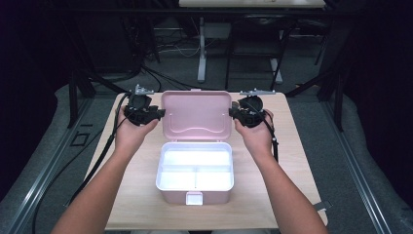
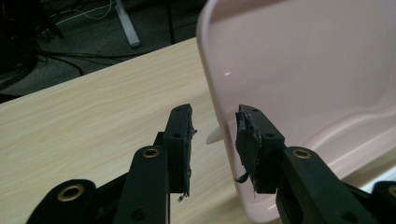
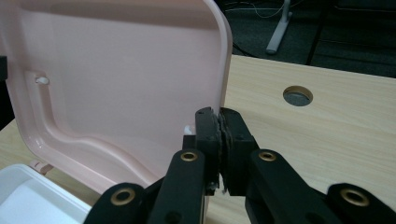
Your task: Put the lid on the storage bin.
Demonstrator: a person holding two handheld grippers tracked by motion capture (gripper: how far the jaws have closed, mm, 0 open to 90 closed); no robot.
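Two grippers at the pink plastic lid (image 1: 196,115) of the open box (image 1: 195,192): right gripper (image 3: 220,140) pinches its right edge, left gripper (image 2: 212,142) straddles the left edge, unclamped. Closing looks barely started.

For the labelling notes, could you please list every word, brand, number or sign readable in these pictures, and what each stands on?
None: no legible text in any view.
Open pink plastic box with white tray inside: plain, no print seen.
Its raised pink lid: smooth, no lettering.
Light wooden table: bare grain.
Left gripper and right gripper: black parts carry no readable marking.
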